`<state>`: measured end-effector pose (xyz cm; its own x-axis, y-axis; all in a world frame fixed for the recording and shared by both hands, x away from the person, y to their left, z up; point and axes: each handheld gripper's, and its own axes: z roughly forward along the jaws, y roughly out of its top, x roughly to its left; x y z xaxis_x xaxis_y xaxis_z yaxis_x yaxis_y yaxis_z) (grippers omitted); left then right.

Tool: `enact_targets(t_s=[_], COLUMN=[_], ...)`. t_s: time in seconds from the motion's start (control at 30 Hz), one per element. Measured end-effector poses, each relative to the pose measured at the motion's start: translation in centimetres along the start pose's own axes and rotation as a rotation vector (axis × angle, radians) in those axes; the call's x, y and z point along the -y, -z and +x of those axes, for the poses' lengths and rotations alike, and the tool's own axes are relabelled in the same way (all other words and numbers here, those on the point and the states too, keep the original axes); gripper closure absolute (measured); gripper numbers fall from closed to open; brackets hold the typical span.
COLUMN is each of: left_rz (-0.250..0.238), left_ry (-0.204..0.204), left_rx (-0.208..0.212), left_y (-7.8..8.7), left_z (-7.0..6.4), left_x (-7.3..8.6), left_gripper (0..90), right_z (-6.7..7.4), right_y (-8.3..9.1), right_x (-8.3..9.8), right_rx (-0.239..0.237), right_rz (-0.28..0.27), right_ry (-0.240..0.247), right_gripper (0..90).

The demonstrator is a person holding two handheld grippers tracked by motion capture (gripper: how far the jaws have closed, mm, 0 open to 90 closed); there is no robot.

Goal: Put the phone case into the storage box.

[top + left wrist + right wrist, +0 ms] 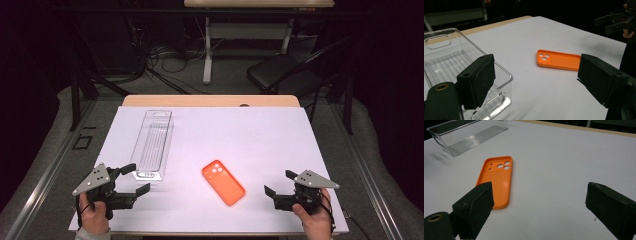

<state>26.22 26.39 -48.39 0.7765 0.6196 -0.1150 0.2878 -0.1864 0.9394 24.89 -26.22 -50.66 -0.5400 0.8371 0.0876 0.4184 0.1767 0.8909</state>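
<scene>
I have both claws low at the near edge of the tabletop (280, 125), and neither holds anything: the left claw (131, 178) has its jaws spread wide, and the right claw (280, 182) is just as wide, with nothing between its pads. The orange phone case (223, 183) lies flat between them, inner side up, camera holes toward the far left, nearer my right claw than my left. The clear plastic tray (152, 145) stands at the left, its near end just beside my left claw and well apart from the case. My main worry is the case itself: it is thin and lies flush on the white sheet, so if I come in level with the right claw the pads may only shove it along the surface instead of getting around its rim. If I pinch across the long walls, I expect the soft shell could bow and spring out. The left claw is the second risk: one jaw sits so close to the tray's near corner, as the left gripper view shows, that a careless swing toward the case could knock the light tray askew or tip it. The trailing cables could also drag across the sheet.
</scene>
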Motion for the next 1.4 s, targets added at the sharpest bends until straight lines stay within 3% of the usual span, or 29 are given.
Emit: enact_targets(t_s=[0.17,0.33,0.43,0.57,0.73,0.87,1.0,1.1,1.23,1.4], left_rz=[0.034,0.047,0.047,0.047,0.044,0.060,0.106,0.152,0.159,0.127], left_ry=[0.026,0.080,0.113,0.133,0.130,0.132,0.125,0.110,0.134,0.144], left_rx=[0.015,0.026,0.051,0.038,0.030,0.025,0.040,-0.014,-0.049,-0.036], left_y=[-0.9,-1.4,-1.4,-1.3,-1.2,-1.6,-2.5,-3.0,-3.4,-3.6], left_z=[0.7,1.4,1.8,2.1,2.4,2.6,3.2,3.6,4.2,4.6], left_x=[-0.8,-1.1,-1.4,-1.9,-2.4,-2.6,-3.1,-3.9,-5.3,-6.7], left_gripper=[14.6,14.5,14.5,14.5,14.5,6.2,0.4,0.4,0.6,2.5], right_z=[-0.3,-0.4,-0.2,0.1,0.3,0.2,0.4,0.4,0.4,0.6], right_y=[-0.8,-1.8,-2.2,-2.5,-2.8,-3.2,-3.5,-3.8,-4.5,-4.6], right_x=[-1.6,-2.8,-3.3,-3.9,-4.4,-5.0,-5.5,-5.8,-6.9,-8.4], right_rx=[-0.011,-0.019,-0.023,-0.029,-0.038,-0.035,-0.037,-0.031,-0.024,-0.034], right_rz=[0.032,0.055,0.070,0.064,0.077,0.078,0.097,0.102,0.100,0.082], right_ry=[-0.025,-0.048,-0.037,-0.034,-0.022,-0.026,-0.043,-0.053,-0.067,-0.059], right_gripper=[2.3,2.7,4.3,5.1,3.5,3.5,3.0,2.9,2.9,3.0])
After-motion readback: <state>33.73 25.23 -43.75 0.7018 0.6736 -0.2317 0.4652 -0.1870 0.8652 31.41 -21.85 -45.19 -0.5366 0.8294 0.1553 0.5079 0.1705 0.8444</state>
